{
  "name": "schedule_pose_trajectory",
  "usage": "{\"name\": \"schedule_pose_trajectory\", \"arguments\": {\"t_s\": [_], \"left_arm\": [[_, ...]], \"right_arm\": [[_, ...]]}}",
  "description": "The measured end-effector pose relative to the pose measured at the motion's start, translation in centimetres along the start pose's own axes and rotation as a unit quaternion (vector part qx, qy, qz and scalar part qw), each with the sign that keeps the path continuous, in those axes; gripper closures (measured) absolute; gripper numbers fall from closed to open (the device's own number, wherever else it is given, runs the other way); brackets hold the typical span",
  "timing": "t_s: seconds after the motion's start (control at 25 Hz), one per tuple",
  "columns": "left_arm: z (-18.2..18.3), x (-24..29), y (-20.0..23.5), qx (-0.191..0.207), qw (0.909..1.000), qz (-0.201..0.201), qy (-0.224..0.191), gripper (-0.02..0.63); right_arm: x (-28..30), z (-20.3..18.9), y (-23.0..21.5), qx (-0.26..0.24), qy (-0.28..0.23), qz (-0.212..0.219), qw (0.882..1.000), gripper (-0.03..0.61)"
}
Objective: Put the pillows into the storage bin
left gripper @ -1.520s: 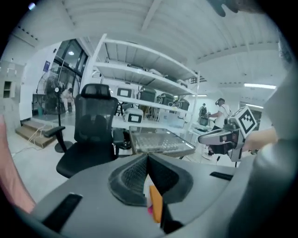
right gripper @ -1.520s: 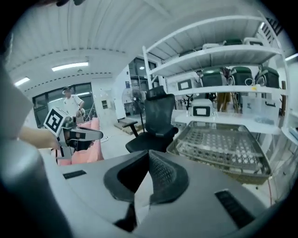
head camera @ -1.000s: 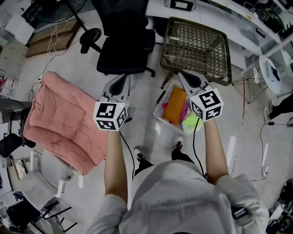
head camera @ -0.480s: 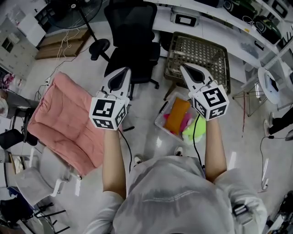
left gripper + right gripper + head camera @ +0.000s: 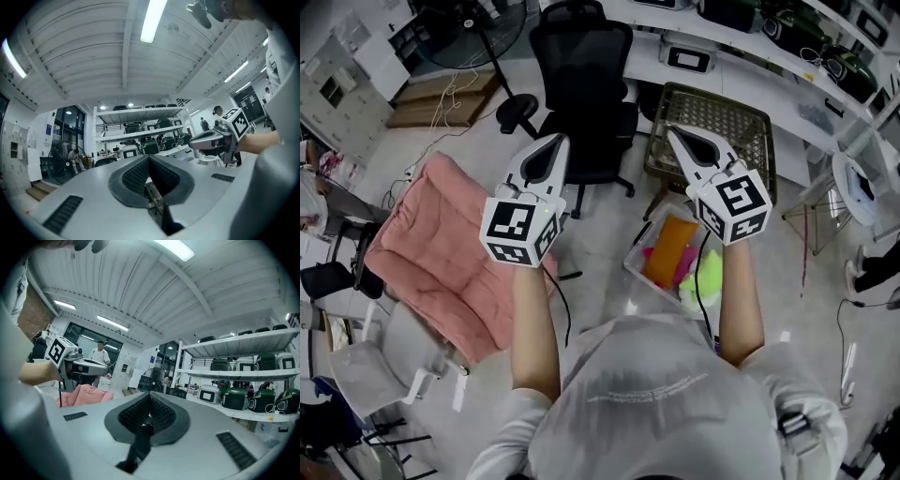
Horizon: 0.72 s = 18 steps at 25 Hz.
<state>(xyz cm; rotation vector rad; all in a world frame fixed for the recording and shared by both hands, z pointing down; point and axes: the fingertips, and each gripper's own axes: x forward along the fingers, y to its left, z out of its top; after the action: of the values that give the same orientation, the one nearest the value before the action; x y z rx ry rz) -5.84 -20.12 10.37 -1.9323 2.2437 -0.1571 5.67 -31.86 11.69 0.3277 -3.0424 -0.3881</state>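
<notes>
In the head view a clear storage bin (image 5: 636, 262) stands on the floor at the person's right, holding an orange pillow (image 5: 667, 249), a lime-green pillow (image 5: 704, 278) and something pink. My left gripper (image 5: 557, 141) and right gripper (image 5: 672, 134) are raised side by side, pointing forward, both shut with nothing between the jaws. Each gripper view looks up at the room and ceiling: the left gripper (image 5: 149, 159) sees the right one (image 5: 212, 140), and the right gripper (image 5: 149, 397) sees the left one (image 5: 79, 365).
A large pink cushion (image 5: 441, 258) lies on a seat at the left. A black office chair (image 5: 586, 75) stands ahead, a wire basket (image 5: 712, 127) beside it under a white bench. Cables trail on the floor. Shelves with equipment (image 5: 243, 394) and a standing person (image 5: 99, 355) are far off.
Both grippers have risen and tilted further forward, still shut. The head view has shifted, so the bin and pink cushion sit lower in the picture.
</notes>
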Motion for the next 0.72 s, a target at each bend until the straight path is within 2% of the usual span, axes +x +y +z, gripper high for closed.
{"name": "schedule_pose_trajectory", "arguments": {"t_s": [0.36,0.72], "left_arm": [[0.9,-0.7,0.2,0.015,0.9999,-0.004,-0.005,0.598],[0.0,-0.7,-0.1,0.012,0.9998,-0.012,0.003,0.598]], "right_arm": [[0.0,0.2,0.5,-0.002,-0.002,-0.002,1.000,0.554],[-0.3,-0.7,0.1,0.001,0.009,-0.009,1.000,0.554]]}}
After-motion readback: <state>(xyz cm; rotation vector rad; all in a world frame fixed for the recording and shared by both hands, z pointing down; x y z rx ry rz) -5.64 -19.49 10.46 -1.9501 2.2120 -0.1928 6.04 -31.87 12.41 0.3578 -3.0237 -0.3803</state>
